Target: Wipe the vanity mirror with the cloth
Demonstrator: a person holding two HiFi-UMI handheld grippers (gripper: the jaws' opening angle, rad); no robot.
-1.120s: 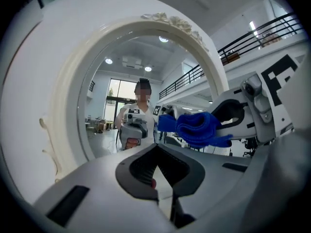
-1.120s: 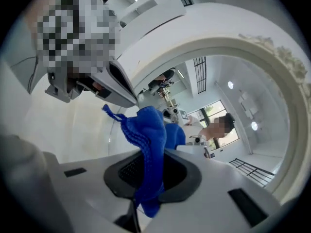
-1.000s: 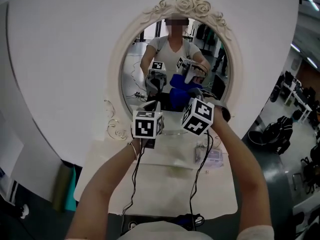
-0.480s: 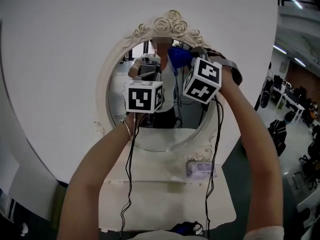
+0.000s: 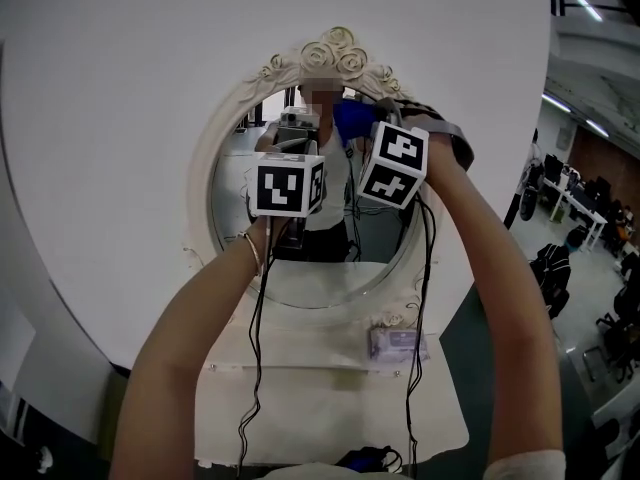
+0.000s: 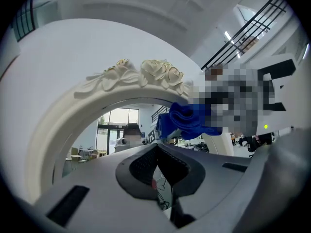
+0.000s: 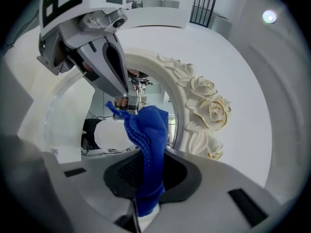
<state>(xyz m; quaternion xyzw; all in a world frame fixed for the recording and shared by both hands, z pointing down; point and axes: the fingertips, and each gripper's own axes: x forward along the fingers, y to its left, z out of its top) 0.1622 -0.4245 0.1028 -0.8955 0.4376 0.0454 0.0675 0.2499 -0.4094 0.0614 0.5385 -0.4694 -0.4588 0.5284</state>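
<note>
An oval vanity mirror (image 5: 300, 218) in a white frame topped with carved roses (image 5: 335, 53) stands against a white wall. My right gripper (image 7: 148, 154) is shut on a blue cloth (image 7: 146, 125), which it holds at the top of the glass just under the roses (image 7: 206, 106). In the head view the cloth (image 5: 352, 118) shows beyond the right marker cube (image 5: 393, 165). My left gripper (image 6: 156, 149) is shut with nothing between its jaws. It points at the upper glass just left of the cloth (image 6: 187, 120), and its marker cube (image 5: 288, 186) sits level with the right one.
A white vanity table (image 5: 330, 388) lies below the mirror with a small clear packet (image 5: 395, 343) on it near the frame. Cables hang from both grippers down across the tabletop. Office desks and chairs (image 5: 560, 258) stand to the right behind the wall.
Both grippers have risen from the mirror's lower edge to its top, the cloth carried up with the right one. In the last half second they barely shifted.
</note>
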